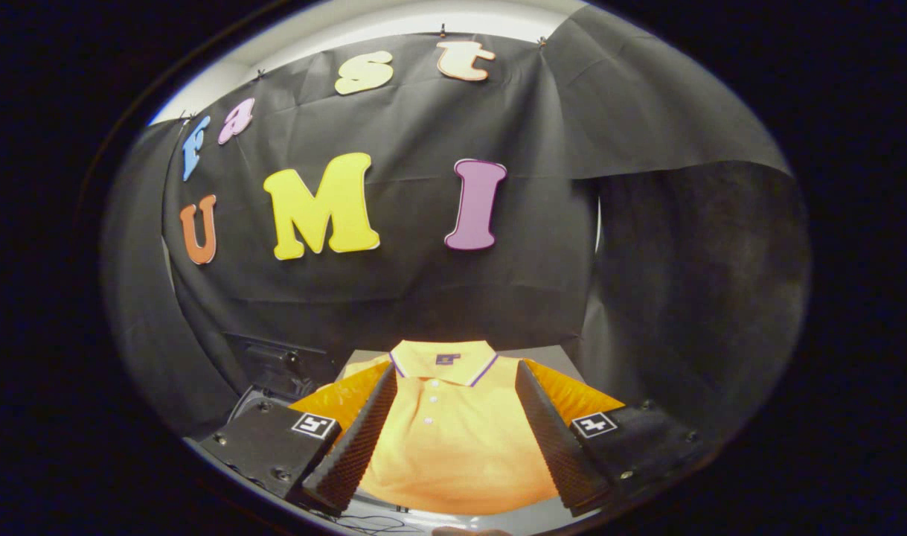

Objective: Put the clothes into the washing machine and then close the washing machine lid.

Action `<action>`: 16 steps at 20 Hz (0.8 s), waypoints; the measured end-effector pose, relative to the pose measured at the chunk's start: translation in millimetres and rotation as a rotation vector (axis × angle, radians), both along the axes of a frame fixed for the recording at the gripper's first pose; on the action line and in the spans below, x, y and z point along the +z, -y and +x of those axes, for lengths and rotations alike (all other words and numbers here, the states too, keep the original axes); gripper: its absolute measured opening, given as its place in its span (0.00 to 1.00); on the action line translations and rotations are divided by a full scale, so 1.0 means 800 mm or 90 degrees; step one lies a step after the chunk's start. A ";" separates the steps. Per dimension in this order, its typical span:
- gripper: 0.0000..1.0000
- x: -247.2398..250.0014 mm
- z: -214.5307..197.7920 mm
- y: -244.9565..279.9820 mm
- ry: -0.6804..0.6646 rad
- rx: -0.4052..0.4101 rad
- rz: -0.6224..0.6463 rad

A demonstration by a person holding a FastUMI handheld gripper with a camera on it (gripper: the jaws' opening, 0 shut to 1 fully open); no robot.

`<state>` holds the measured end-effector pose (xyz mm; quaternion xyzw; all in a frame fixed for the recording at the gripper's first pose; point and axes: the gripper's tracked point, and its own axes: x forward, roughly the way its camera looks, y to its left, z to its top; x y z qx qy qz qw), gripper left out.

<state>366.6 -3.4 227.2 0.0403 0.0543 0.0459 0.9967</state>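
Polo shirt [453,439] fills the lower middle of the frame, lying flat and folded on a pale table [550,359], collar pointing away from us. We've got the gripper [453,435] spread wide above it (fingers either side, pressing nothing). Dark box-like thing [274,365] sits lower left.

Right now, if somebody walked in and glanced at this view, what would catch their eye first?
The yellow polo shirt, folded flat on a grey surface with its purple-trimmed collar toward the black cloth wall, grabs the eye at once. It lies between the fingers of the open gripper, which frame it on both sides. Beyond the left finger sits a dark machine part, too dim to identify.
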 end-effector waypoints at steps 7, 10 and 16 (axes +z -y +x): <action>1.00 -0.048 0.059 -0.015 -0.125 0.006 -0.023; 1.00 -0.073 0.075 -0.025 -0.184 0.016 -0.028; 1.00 -0.125 0.087 -0.029 -0.295 0.016 -0.045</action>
